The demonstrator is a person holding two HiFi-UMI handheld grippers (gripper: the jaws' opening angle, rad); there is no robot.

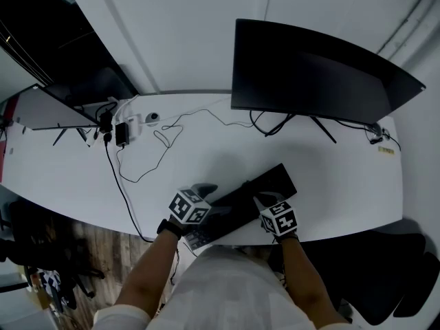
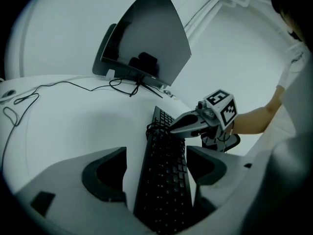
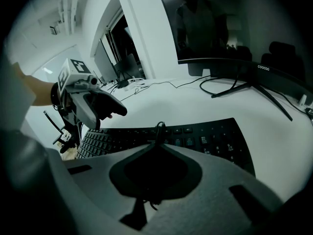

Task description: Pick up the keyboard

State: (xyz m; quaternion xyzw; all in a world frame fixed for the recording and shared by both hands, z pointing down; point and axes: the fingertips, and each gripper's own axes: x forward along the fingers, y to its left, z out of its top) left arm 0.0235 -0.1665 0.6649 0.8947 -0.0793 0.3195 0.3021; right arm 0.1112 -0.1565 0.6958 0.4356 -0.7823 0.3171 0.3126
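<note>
The black keyboard (image 1: 242,199) lies slanted along the white table's (image 1: 330,184) near edge. My left gripper (image 1: 212,199) is open and straddles the keyboard's (image 2: 164,177) left end, its jaws (image 2: 156,153) on either side with a white gap at the left jaw. Further along, my right gripper (image 1: 265,199) is shut. A thin black loop of the keyboard's cable (image 3: 158,129) sticks up from its closed tips (image 3: 157,140), just above the keys (image 3: 210,138). The left gripper view shows those tips (image 2: 166,129) at a bunch of cable on the keyboard.
A large dark monitor (image 1: 309,74) stands at the back right, a second screen (image 1: 48,108) at the far left. Loose cables (image 1: 148,153) and a power adapter (image 1: 122,133) lie on the left of the table. An office chair (image 1: 392,273) stands beyond the table's right corner.
</note>
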